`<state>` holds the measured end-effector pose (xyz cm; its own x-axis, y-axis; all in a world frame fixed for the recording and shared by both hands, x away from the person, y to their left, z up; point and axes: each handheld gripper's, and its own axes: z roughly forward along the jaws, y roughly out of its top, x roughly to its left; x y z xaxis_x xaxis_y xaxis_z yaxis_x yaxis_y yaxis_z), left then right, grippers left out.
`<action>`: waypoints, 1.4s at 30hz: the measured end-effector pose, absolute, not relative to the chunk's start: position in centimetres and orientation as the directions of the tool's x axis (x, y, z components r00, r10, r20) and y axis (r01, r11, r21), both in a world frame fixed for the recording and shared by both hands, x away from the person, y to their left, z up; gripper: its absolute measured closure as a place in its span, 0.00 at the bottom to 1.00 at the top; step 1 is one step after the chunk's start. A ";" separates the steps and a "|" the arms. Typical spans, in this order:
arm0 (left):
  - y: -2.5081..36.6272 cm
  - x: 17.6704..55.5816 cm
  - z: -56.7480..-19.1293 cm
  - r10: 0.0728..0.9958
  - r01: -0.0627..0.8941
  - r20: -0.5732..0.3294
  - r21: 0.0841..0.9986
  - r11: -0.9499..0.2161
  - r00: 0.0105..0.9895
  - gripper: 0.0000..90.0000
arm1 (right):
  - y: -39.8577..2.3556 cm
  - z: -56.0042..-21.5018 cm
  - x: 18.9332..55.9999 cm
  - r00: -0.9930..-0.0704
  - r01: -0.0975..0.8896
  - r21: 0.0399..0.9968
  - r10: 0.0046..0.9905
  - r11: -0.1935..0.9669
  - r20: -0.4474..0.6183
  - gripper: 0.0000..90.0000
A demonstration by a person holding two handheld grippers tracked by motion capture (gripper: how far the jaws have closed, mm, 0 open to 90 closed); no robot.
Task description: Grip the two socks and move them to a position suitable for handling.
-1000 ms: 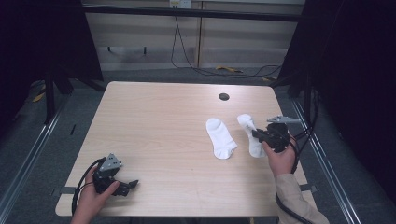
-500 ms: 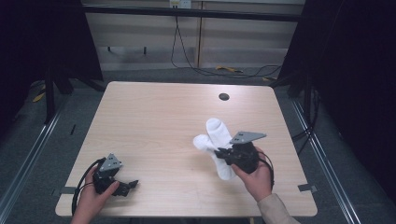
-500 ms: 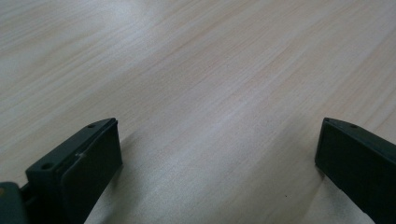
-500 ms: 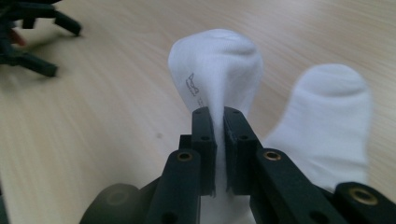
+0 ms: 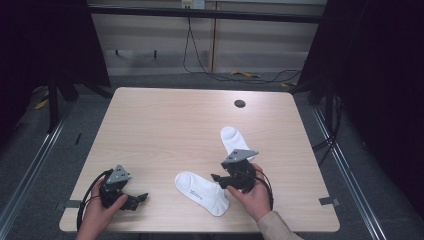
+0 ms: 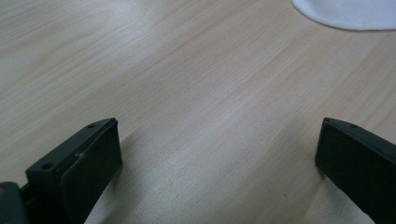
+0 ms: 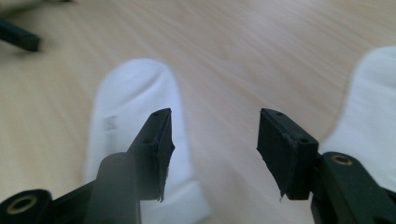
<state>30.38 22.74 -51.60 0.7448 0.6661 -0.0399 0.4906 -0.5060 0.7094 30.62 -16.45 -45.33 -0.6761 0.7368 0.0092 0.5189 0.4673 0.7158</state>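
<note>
While the person's left hand (image 5: pixel 102 207) rested at the near left corner of the pale wooden table (image 5: pixel 165 125), the right gripper (image 5: pixel 216 178) hung low over the near right part of the tabletop, its black jaws pointing leftward across the wood. Those jaws had just been opening, and in the right gripper view they stood apart with bare wood showing in the gap and nothing pressed between the pads. One soft white ankle sock with small dark lettering (image 5: pixel 202 193) lay flat just in front of and below that gripper, its rounded toe toward the left gripper and its cuff end near the right hand (image 5: pixel 256 196). In the right gripper view this lettered sock (image 7: pixel 130 135) spread out beneath and beyond the left-hand jaw, free of both pads. A second plain white sock (image 5: pixel 234 142) lay farther up the table, partly behind the grey three-cornered plate on the right gripper; the same sock (image 7: pixel 373 126) showed at the right edge of the right gripper view, beside the other jaw and apart from the first sock.

The left gripper (image 5: pixel 142 197) sat low over the wood, well apart from both socks, with its jaws spread wide over bare table. A small dark round hole (image 5: pixel 239 103) marked the far side of the tabletop.
</note>
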 end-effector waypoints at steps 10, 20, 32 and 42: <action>22.7 30.4 -51.6 0.667 0.491 -0.038 0.708 -0.508 0.744 0.00 | -20.1 -45.9 35.4 -0.483 0.595 0.712 0.874 0.374 -0.055 0.42; 22.7 30.4 -51.6 0.668 0.492 -0.038 0.707 -0.508 0.744 0.00 | -19.4 -48.3 40.5 -0.357 0.664 0.693 0.934 0.280 -0.035 0.43; 22.7 30.4 -51.6 0.667 0.491 -0.037 0.707 -0.508 0.744 0.00 | -18.8 -49.5 41.4 -0.341 0.696 0.674 0.940 0.250 0.003 0.91; 22.7 30.4 -51.6 0.667 0.492 -0.038 0.707 -0.508 0.744 0.00 | -19.4 -46.1 39.0 -0.506 0.588 0.744 0.862 0.316 0.034 0.96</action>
